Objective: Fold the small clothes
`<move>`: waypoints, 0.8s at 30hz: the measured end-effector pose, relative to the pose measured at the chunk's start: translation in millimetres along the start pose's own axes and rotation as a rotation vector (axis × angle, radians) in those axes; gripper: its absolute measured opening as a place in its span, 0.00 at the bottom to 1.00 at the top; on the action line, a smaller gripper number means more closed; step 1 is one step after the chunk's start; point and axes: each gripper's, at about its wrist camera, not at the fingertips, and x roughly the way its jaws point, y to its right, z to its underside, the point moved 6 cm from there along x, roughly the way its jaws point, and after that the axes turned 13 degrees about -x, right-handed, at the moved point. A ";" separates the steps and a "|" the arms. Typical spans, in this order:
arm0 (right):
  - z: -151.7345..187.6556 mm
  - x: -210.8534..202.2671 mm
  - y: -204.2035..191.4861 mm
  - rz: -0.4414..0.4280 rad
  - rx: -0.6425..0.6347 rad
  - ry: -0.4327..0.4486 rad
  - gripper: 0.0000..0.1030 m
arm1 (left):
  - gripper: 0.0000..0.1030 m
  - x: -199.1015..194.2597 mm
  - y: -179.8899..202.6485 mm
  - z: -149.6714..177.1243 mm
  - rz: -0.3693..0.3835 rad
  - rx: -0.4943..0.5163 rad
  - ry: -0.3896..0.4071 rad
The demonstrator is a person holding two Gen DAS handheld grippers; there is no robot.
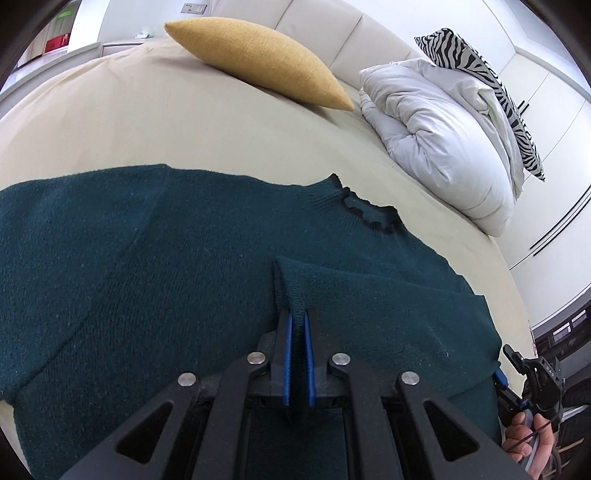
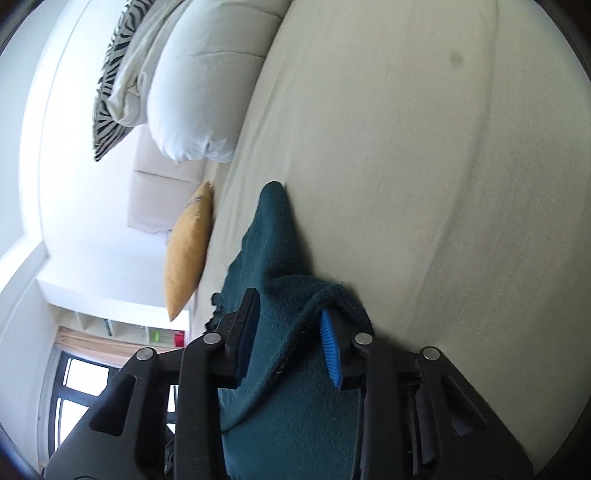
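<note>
A dark green knit sweater (image 1: pixel 155 266) lies spread on a beige bed (image 1: pixel 110 122), its ruffled collar (image 1: pixel 369 214) toward the pillows. My left gripper (image 1: pixel 297 314) is shut on the cuff of a sleeve (image 1: pixel 291 284) folded across the sweater's body. My right gripper (image 2: pixel 291 314) has its jaws apart with sweater fabric (image 2: pixel 273 258) draped between and over the blue pads (image 2: pixel 330 347). The right gripper also shows at the sweater's right edge in the left wrist view (image 1: pixel 502 376).
A mustard pillow (image 1: pixel 258 62) lies at the head of the bed. A folded white duvet (image 1: pixel 443 140) with a zebra-print pillow (image 1: pixel 491 88) sits at the right. A padded headboard (image 1: pixel 332 22) runs behind. The bed's edge curves at the right.
</note>
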 end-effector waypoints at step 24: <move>-85.6 71.0 -44.9 0.421 -0.549 -0.135 0.05 | 0.07 -5.4 16.1 -20.5 0.021 0.051 0.072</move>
